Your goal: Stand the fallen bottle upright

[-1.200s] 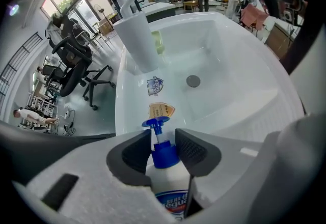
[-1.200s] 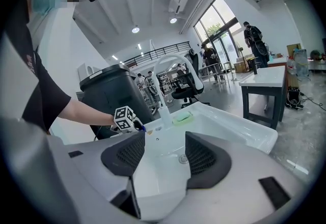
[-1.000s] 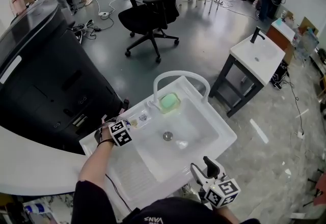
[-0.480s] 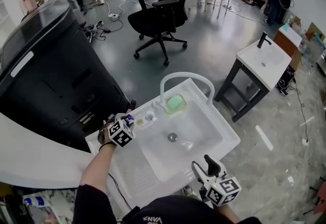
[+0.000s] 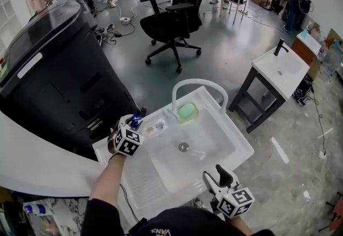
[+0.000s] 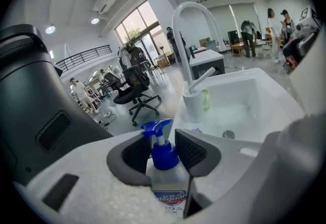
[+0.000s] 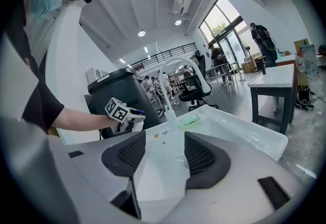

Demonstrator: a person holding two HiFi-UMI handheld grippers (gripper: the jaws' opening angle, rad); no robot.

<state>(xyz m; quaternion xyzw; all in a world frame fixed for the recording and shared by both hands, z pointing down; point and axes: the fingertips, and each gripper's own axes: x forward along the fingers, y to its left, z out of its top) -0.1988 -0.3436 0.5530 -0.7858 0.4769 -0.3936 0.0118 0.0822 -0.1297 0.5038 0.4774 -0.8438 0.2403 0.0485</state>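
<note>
A white bottle with a blue pump top stands roughly upright between the pads of my left gripper, which is shut on it just below the pump. In the head view this gripper hovers over the left back ledge of the white sink, the blue pump poking out beyond it. My right gripper is held still at the sink's near edge, open and empty. From the right gripper view, its jaws frame the basin, with the left gripper at the far left.
A white arched faucet rises at the sink's back, with a green sponge beside it and small items on the ledge. A drain marks the basin. A big black machine stands left; an office chair and another sink stand lie beyond.
My left gripper has lifted off the ledge with the bottle and rolled, bringing the pump top upward. The right gripper has kept still.
</note>
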